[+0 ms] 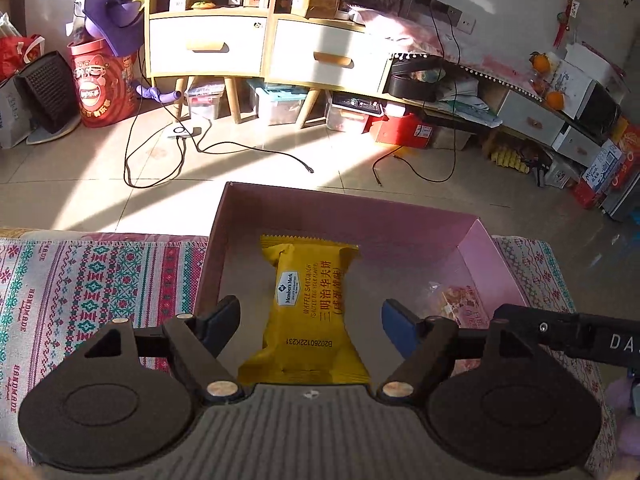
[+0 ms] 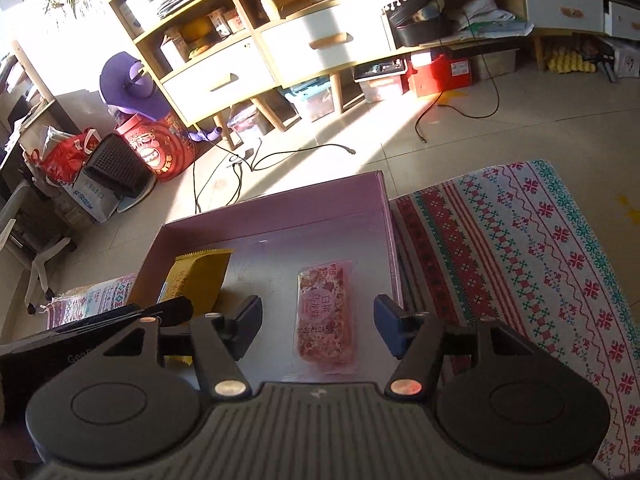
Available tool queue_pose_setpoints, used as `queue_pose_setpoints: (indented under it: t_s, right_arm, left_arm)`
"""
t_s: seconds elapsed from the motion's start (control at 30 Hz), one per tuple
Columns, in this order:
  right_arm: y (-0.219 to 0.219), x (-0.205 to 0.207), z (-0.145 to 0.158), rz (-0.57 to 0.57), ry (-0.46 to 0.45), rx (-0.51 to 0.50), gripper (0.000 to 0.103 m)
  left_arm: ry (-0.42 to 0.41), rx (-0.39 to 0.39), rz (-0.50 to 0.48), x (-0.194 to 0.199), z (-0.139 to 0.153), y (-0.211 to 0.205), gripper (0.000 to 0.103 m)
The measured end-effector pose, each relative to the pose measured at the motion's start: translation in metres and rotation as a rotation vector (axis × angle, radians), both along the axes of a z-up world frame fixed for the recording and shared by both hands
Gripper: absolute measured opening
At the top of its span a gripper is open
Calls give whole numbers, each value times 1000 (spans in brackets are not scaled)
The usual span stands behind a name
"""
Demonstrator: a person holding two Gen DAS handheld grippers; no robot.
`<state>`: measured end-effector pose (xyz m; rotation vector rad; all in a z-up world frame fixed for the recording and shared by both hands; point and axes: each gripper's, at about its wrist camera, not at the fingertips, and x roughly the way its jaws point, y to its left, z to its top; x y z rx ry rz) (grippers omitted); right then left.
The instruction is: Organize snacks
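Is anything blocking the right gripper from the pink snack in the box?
Nothing visible does. The right gripper is open just above the pink snack packet, which lies flat on the pink box floor, apart from the yellow waffle packet.

My two wrist cameras look down and forward from close above, left and right, sharing the pink box (image 1: 404,220) (image 2: 280,212) and shelf (image 1: 208,40) (image 2: 216,76).

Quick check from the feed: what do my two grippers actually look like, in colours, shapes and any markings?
Both match. The left gripper and right gripper each have a grey ribbed body, two round black discs, angular black linkage arms with brass-coloured pivot pins, one black finger and one blue-padded finger. White lettering, partly cut off, marks the side of each where it shows in the other's view. No cables or sleeves show.
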<state>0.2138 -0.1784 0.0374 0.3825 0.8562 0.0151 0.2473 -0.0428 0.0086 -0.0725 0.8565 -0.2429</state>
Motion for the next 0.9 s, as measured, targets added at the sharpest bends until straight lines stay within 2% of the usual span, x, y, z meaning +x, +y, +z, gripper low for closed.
queue_pose_setpoints:
  t_s: [0.27, 0.47, 0.9]
  right_arm:
    - [14, -13, 13, 24, 1, -38, 74]
    - [25, -28, 23, 54, -9, -68, 83]
    - [47, -74, 30, 107, -8, -112, 94]
  left_arm:
    - [-22, 2, -6, -26, 12, 14, 93]
    - [-33, 0, -4, -48, 19, 29, 95]
    - [-24, 37, -19, -96, 30, 60, 103]
